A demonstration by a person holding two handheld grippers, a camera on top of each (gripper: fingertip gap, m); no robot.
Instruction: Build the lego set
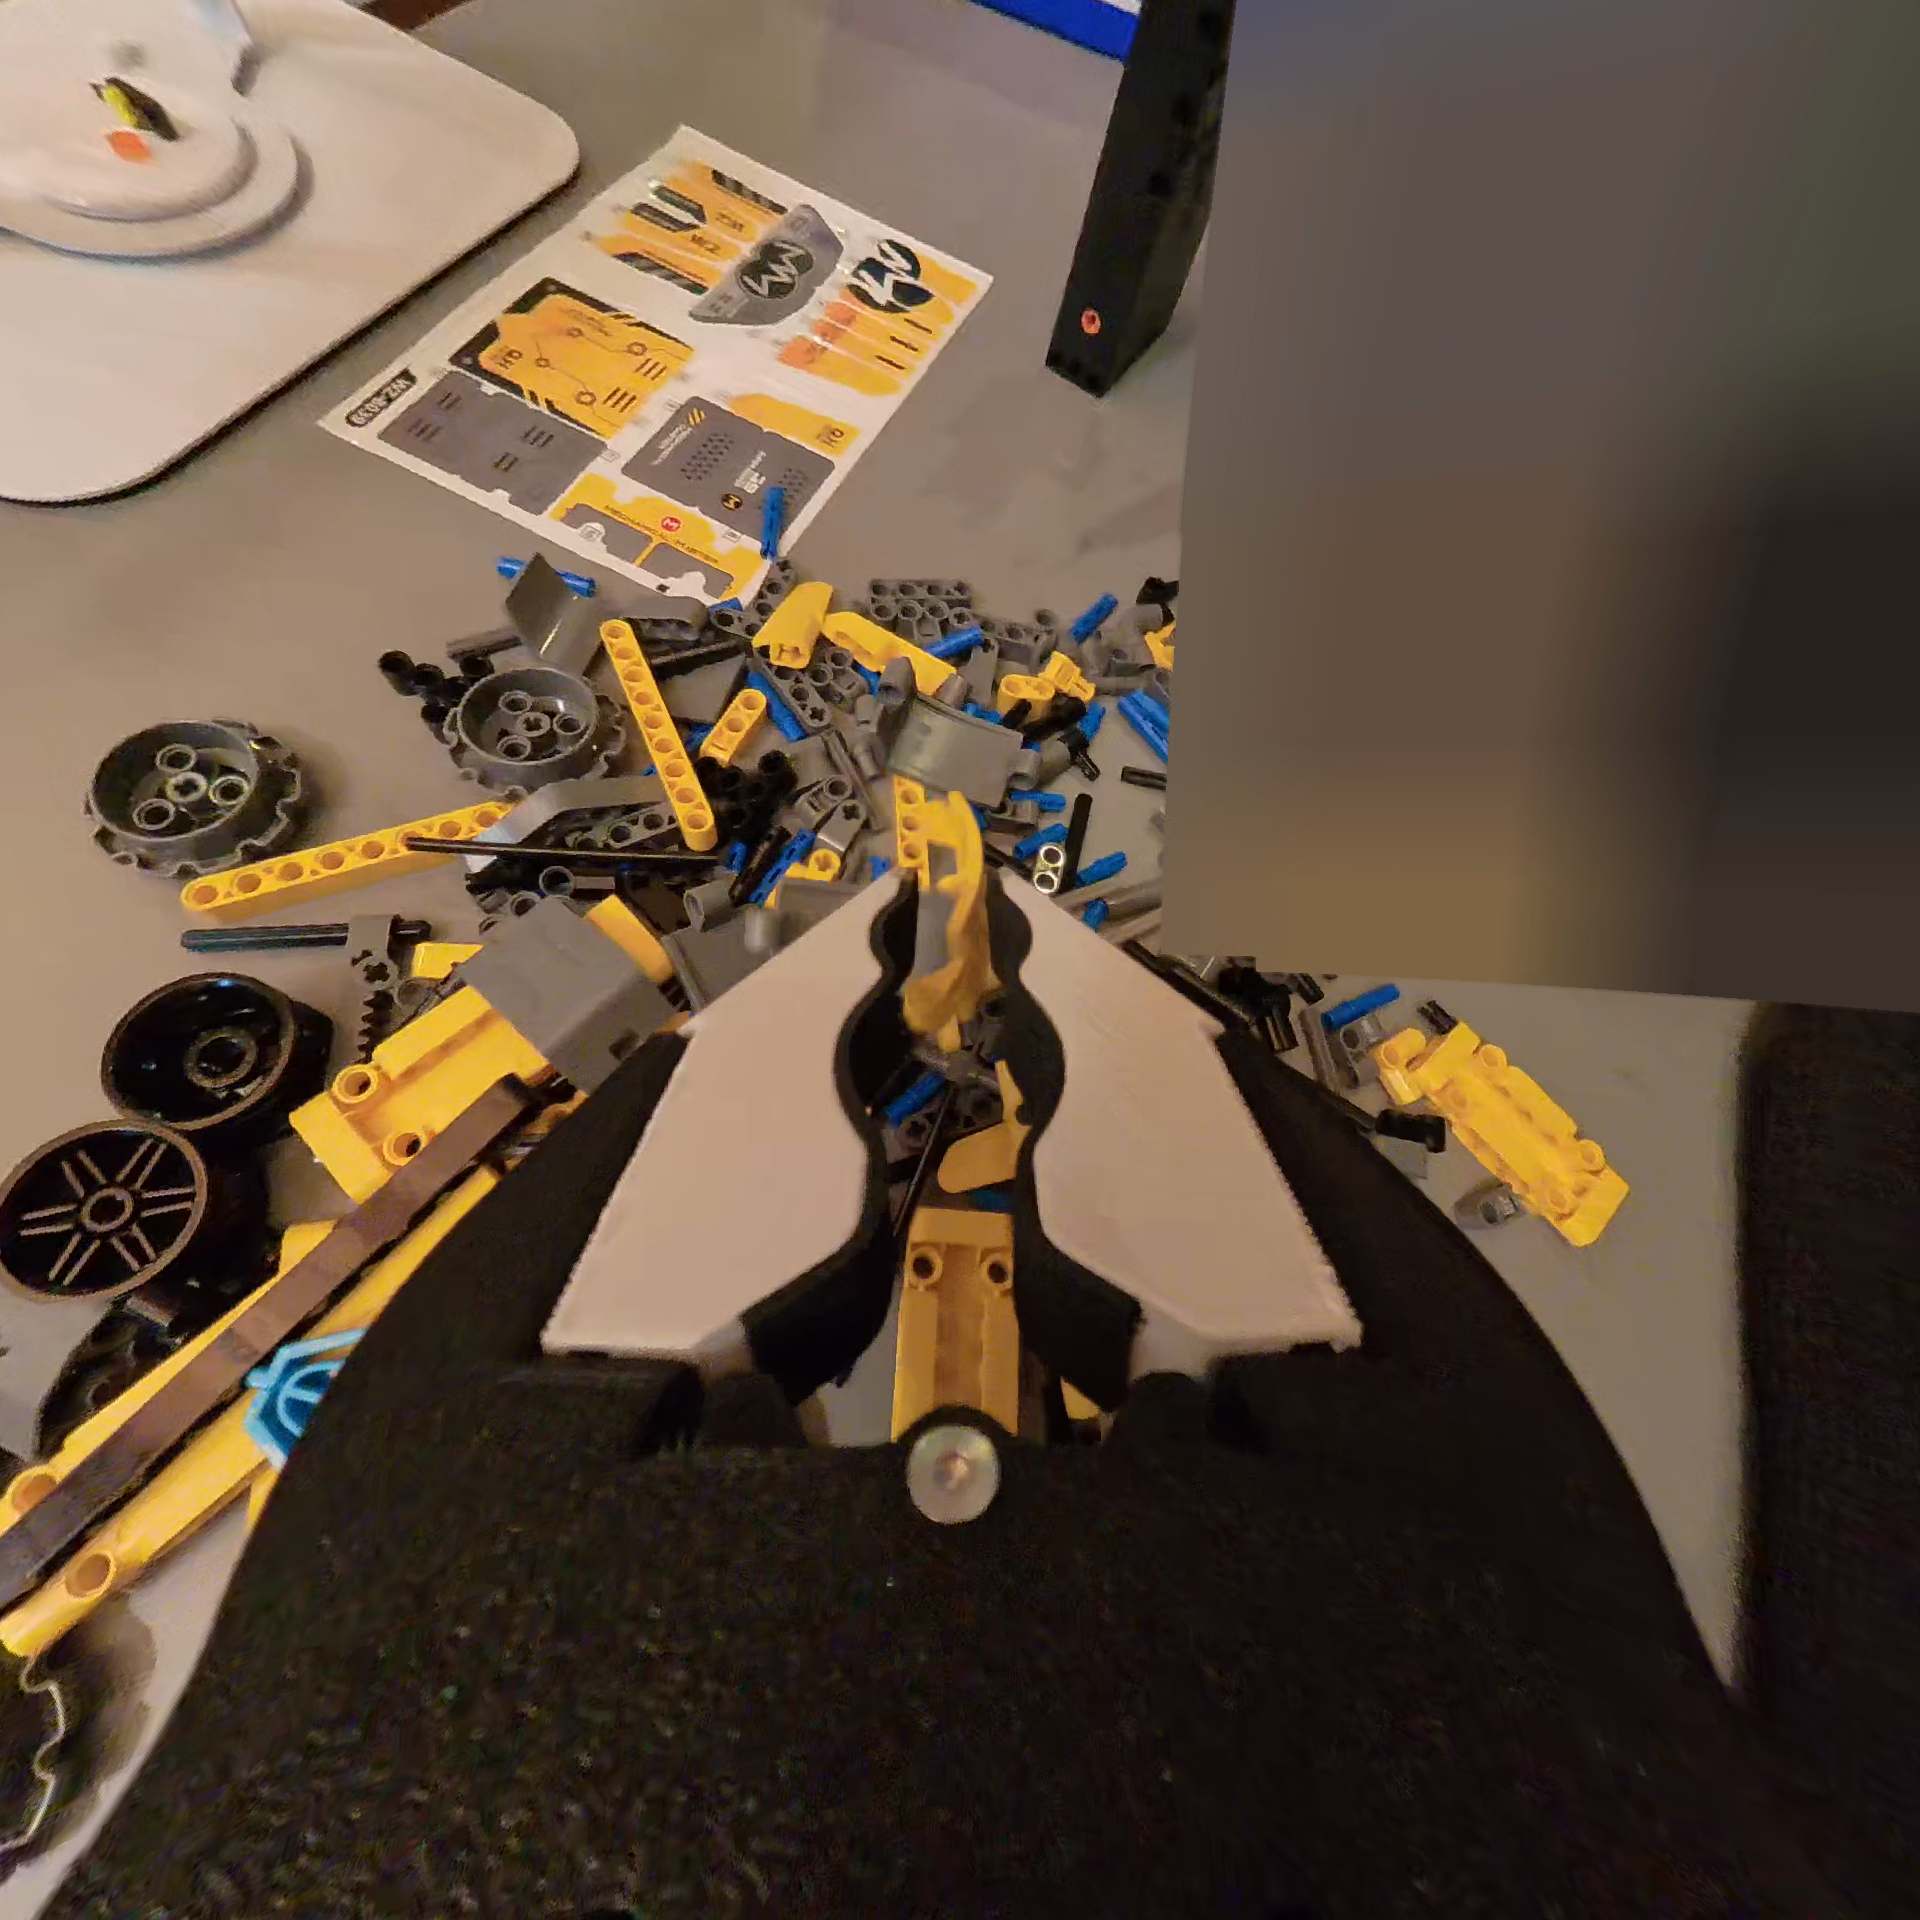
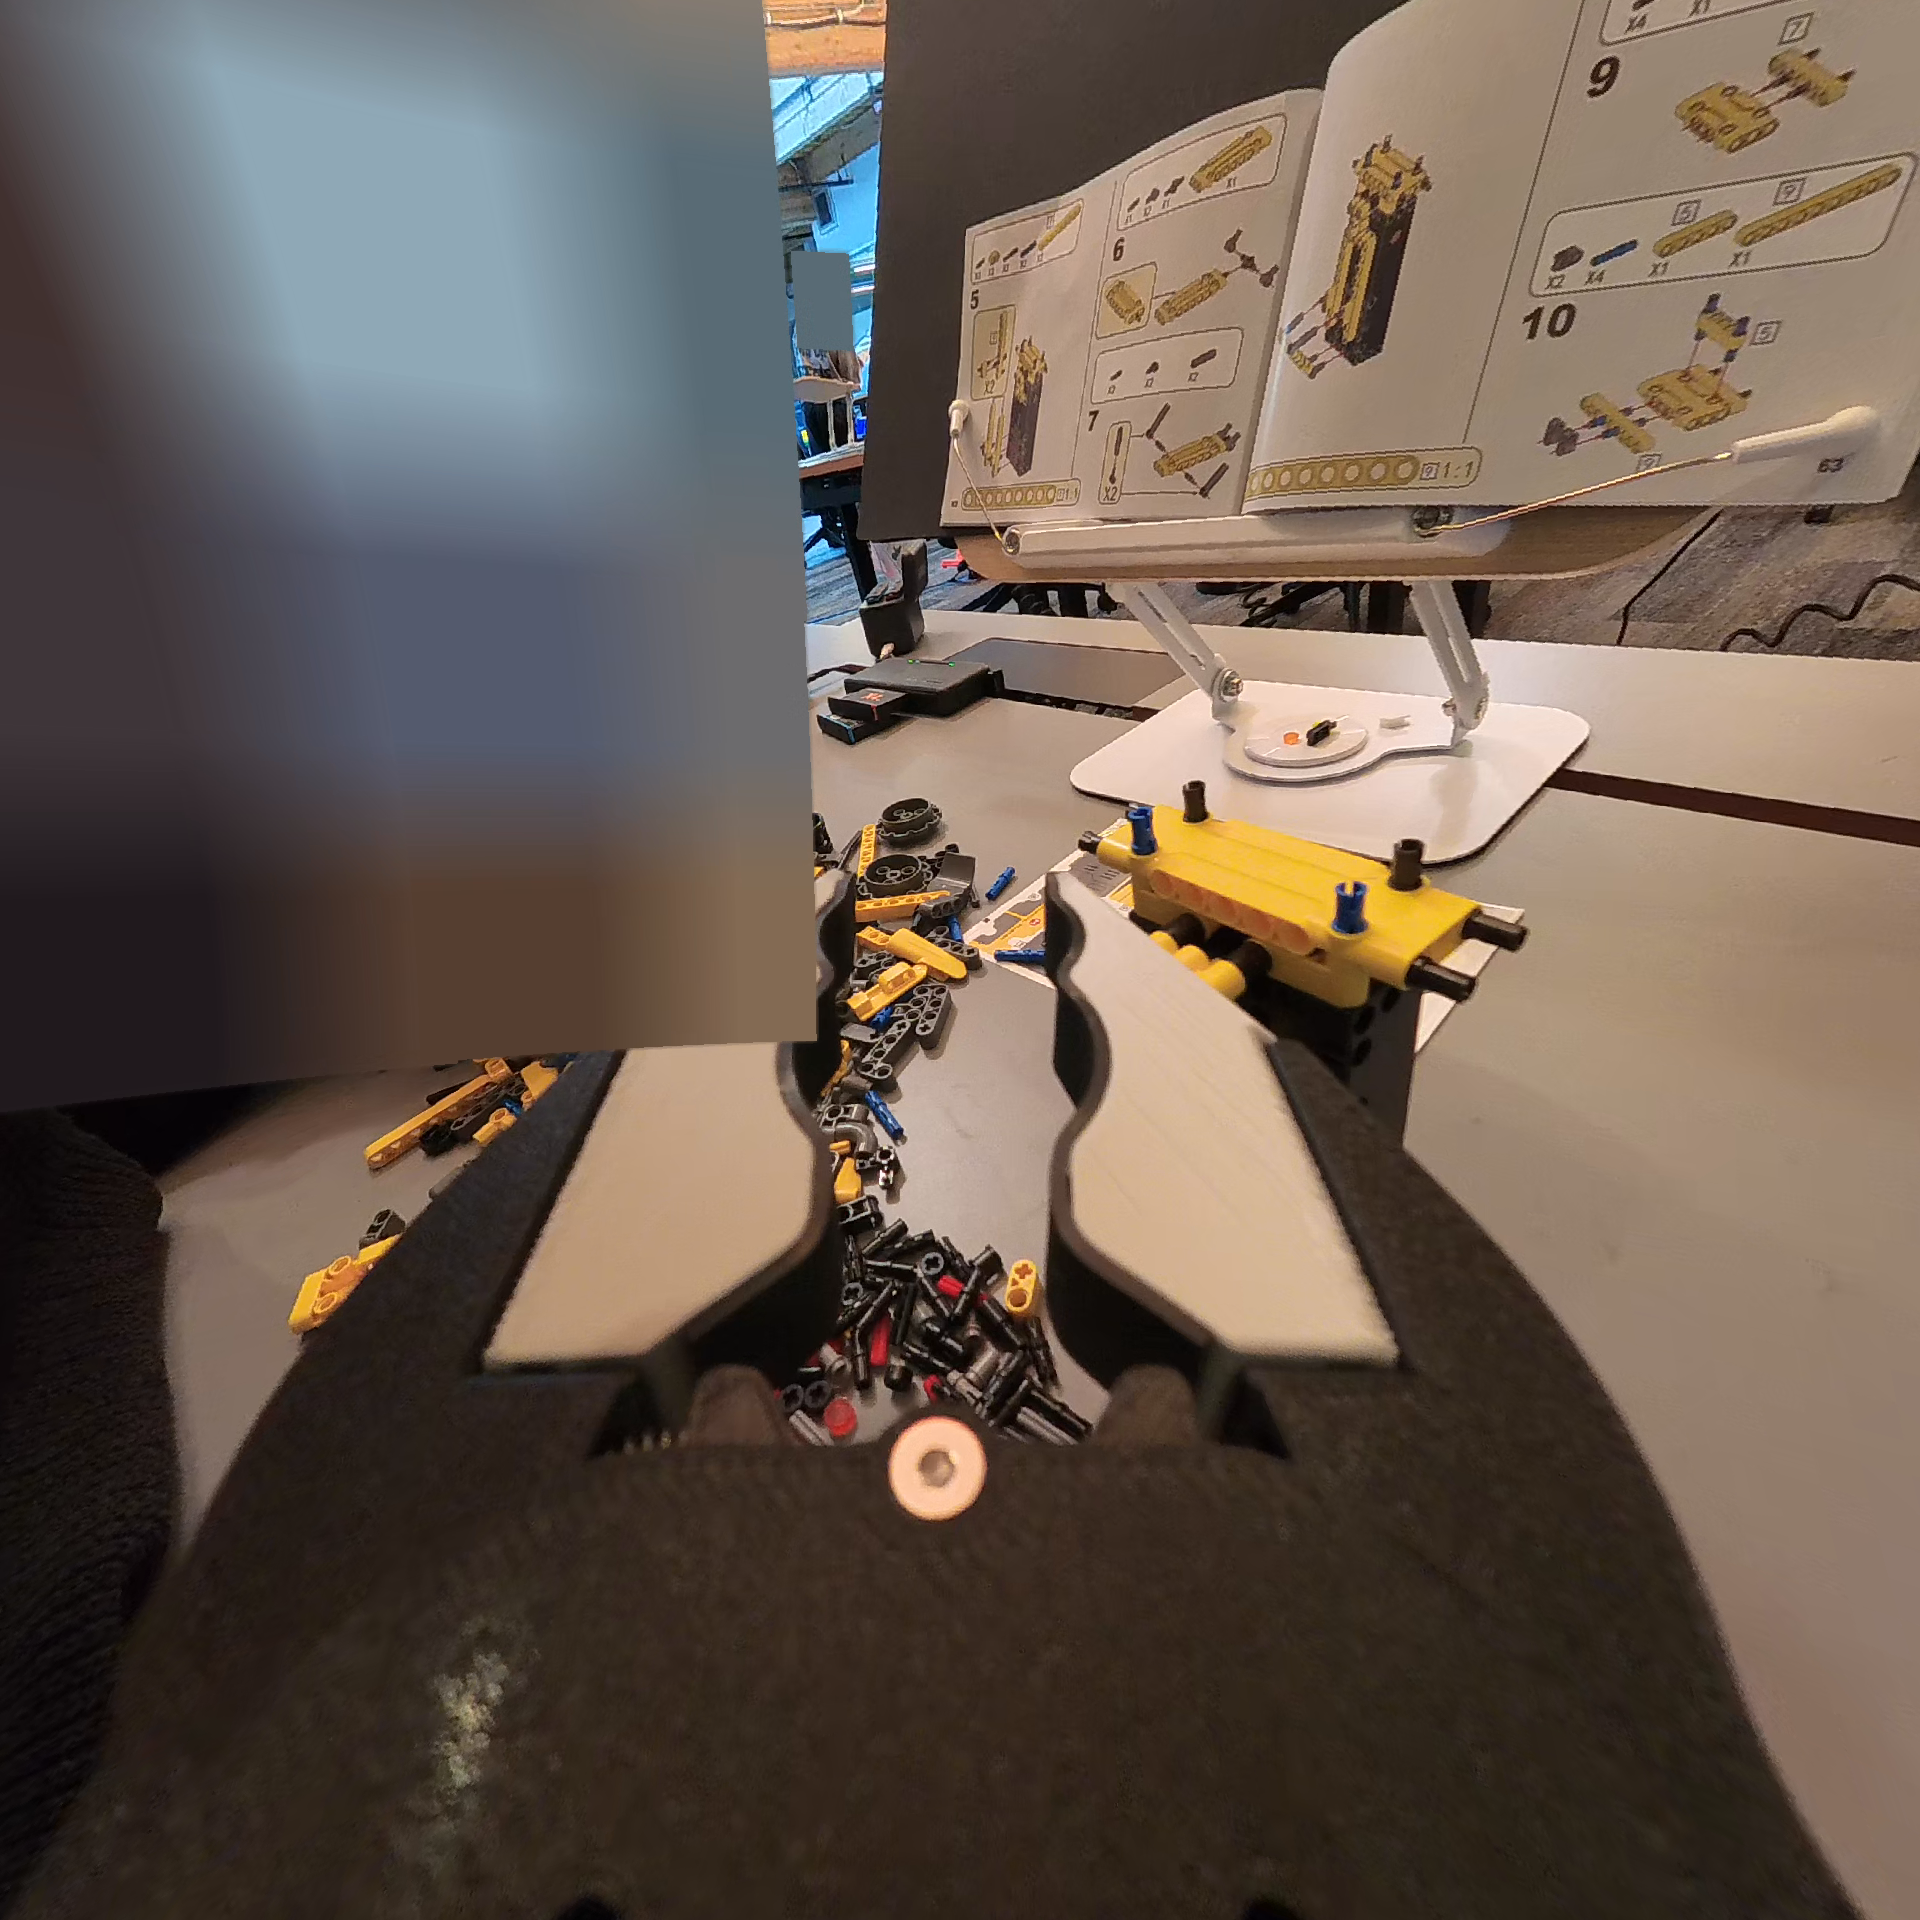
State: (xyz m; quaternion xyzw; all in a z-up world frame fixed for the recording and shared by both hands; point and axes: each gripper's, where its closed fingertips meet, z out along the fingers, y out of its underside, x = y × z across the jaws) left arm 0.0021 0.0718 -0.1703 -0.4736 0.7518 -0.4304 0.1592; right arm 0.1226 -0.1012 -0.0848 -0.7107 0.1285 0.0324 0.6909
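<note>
My left gripper point(image 1: 948, 894) is shut on a small yellow building piece point(image 1: 956, 935) and holds it over a heap of yellow, grey, black and blue building parts point(image 1: 790, 748) on the grey table. My right gripper point(image 2: 940, 914) is open and empty above a scatter of small black and red pins point(image 2: 935, 1320). Just right of its right finger point(image 2: 1174, 1122) stands a partly built yellow and black model point(image 2: 1288, 914) with blue and black pins sticking up.
A sticker sheet point(image 1: 665, 364) lies beyond the heap. Dark wheels and rims point(image 1: 197, 795) lie at the left. A white book stand point(image 2: 1340, 758) holds an open instruction booklet point(image 2: 1455, 270) at the back. A black upright block point(image 1: 1143, 187) stands far right. Black devices point(image 2: 914, 686) sit behind. There is about 25 centimeters between the tips of the two grippers.
</note>
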